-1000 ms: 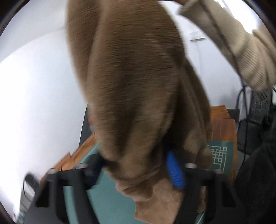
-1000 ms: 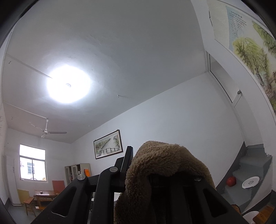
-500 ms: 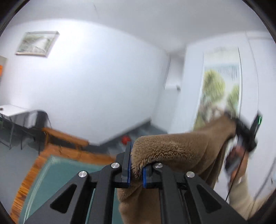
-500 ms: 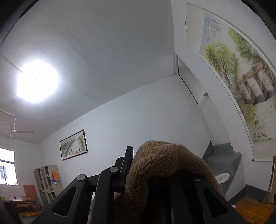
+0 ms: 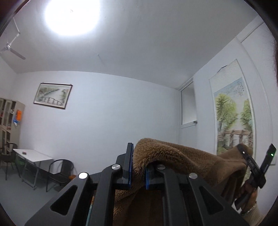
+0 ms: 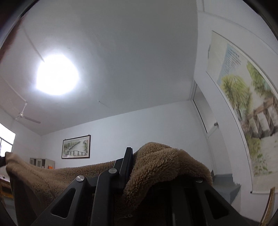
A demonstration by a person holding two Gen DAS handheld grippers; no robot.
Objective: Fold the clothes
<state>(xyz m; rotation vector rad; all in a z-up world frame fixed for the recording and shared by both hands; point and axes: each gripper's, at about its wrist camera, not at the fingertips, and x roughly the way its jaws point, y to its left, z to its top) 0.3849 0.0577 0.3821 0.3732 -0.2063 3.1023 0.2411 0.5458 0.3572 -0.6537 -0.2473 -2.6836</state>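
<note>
A brown fleece garment [image 5: 182, 160] hangs stretched in the air between my two grippers. My left gripper [image 5: 138, 166] pinches a fold of its edge between the blue pads [image 5: 129, 166]; its jaws are opening slightly with the fleece still pressed between them. In the left wrist view my right gripper [image 5: 252, 165], held by a hand [image 5: 246, 193], grips the other end at the right. In the right wrist view the right gripper [image 6: 147, 166] is shut on the fleece [image 6: 165, 160], which drapes over and hides its right finger and runs off to the far left.
Both cameras look up at white walls and ceiling with a bright lamp [image 5: 71, 15] and a ceiling fan [image 5: 10, 48]. A framed picture [image 5: 52, 95], a hanging scroll painting [image 5: 232, 118], a white table [image 5: 33, 155], a black chair [image 5: 60, 170] and a cabinet [image 5: 8, 121] stand around.
The left gripper rose and tipped upward from under the hanging garment and closed on a fold of the fleece. The fleece now spans level between both grippers. The right view swung to the right.
</note>
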